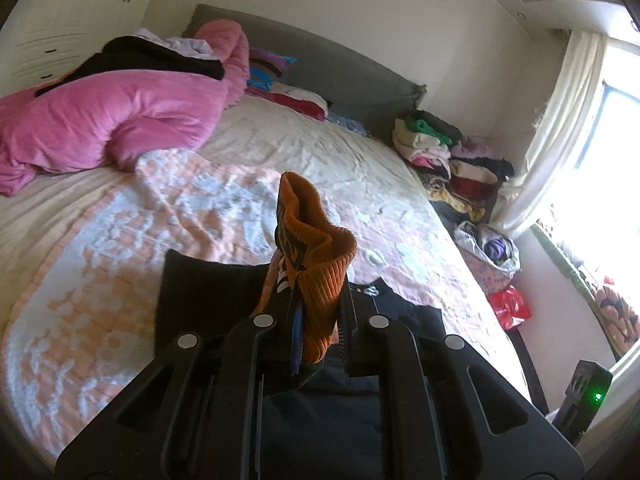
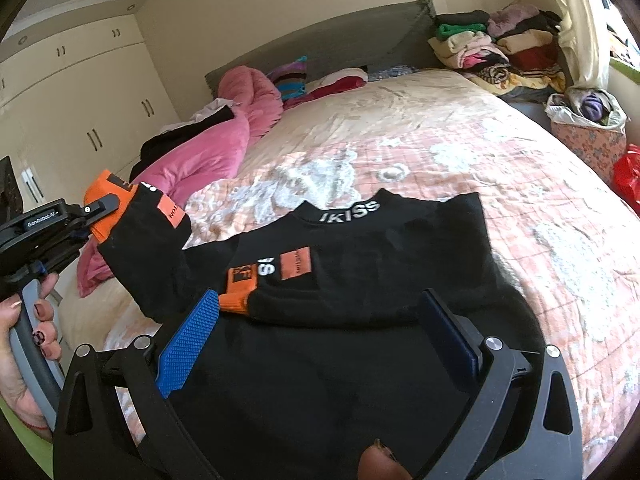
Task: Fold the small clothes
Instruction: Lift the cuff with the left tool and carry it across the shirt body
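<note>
Left hand-held gripper (image 2: 105, 207) clamped on sweater's (image 2: 360, 264) orange cuff (image 1: 316, 264); right hand-held gripper (image 2: 316, 336) apart, empty. Soft, light knit, droops; grip the ribbed cuff, fold the sleeve across near bed's (image 2: 500, 184) edge.

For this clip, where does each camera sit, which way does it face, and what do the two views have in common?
Left wrist: on the left gripper, looking along its fingers up the bed toward the headboard and window; the gripper is shut on an orange cuff.
Right wrist: on the right gripper, open above the black sweater, facing the headboard and wardrobe; the person's left hand shows at the left edge.
Shared: sweater, orange cuff, pink duvet, clothes pile.
</note>
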{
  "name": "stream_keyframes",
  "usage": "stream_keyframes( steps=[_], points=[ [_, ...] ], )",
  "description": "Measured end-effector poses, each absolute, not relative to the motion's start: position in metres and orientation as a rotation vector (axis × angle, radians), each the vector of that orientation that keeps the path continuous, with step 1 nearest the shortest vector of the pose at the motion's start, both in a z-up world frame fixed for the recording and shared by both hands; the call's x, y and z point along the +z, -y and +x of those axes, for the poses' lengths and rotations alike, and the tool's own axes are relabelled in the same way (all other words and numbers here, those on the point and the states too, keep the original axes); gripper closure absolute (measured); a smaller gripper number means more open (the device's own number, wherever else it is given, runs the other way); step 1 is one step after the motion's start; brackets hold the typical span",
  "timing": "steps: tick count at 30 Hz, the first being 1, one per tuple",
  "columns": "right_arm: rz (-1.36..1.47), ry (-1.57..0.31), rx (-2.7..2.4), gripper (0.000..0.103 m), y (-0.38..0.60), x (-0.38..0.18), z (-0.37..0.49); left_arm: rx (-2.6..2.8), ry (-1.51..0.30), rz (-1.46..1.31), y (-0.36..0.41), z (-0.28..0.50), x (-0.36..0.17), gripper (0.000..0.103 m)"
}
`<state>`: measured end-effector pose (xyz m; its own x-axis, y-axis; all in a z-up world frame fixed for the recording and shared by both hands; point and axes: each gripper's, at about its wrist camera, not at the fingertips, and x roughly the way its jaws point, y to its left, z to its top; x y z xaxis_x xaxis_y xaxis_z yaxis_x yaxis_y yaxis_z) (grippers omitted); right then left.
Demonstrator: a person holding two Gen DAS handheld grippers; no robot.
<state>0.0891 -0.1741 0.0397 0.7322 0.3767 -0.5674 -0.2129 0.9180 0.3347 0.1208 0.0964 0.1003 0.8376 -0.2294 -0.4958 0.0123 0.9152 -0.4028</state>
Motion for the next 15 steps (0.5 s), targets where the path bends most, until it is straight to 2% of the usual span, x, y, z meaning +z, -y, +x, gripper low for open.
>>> stream_keyframes(
  steps=[15],
  points=[
    [0.312,-0.689,0.236,0.004,0.225,0.024,0.089,-0.232,-0.675,-0.355,-0.035,0.145,0.062,0.096]
  ],
)
